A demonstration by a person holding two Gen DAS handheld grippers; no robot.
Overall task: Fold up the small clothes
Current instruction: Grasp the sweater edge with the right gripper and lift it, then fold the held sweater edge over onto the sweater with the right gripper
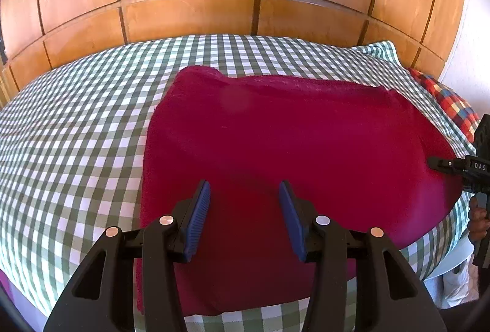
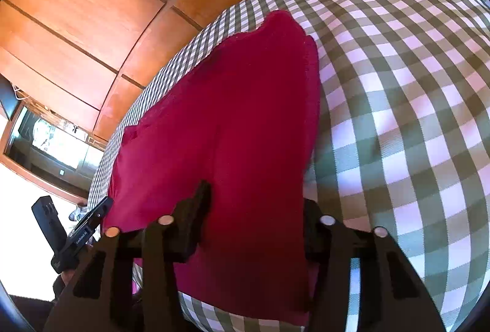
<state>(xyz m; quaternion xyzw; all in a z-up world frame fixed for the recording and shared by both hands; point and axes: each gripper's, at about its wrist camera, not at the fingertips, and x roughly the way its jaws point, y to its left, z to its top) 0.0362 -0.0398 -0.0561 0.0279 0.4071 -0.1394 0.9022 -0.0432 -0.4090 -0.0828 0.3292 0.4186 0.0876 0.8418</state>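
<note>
Fingers of the left gripper [image 1: 244,220] stand partly apart above the near edge of the crimson towel [image 1: 291,142], their blue pads clear of the pile and holding nothing. Over at the right gripper [image 2: 255,218], one finger lies on top of the towel while the other sits at its right-hand edge, so the cloth's side runs between them; whether the pads actually pinch it I cannot tell, since the right finger is half hidden in shadow.

Ahead of both pairs of fingers the towel lies mostly flat, its far edge wavy with one corner humped up. Judging by the thick, doubled-looking edges, at least one fold may already be in, and another fold plus squaring-up likely remains.

Beneath it spreads a green-and-white checked bedspread [image 1: 76,123]. Beyond the left fingers, to the right, a red plaid cushion [image 1: 447,102] peeks from the bed's end. Behind the bed rise glossy wooden wardrobe panels [image 1: 190,16] catching bright glare.
</note>
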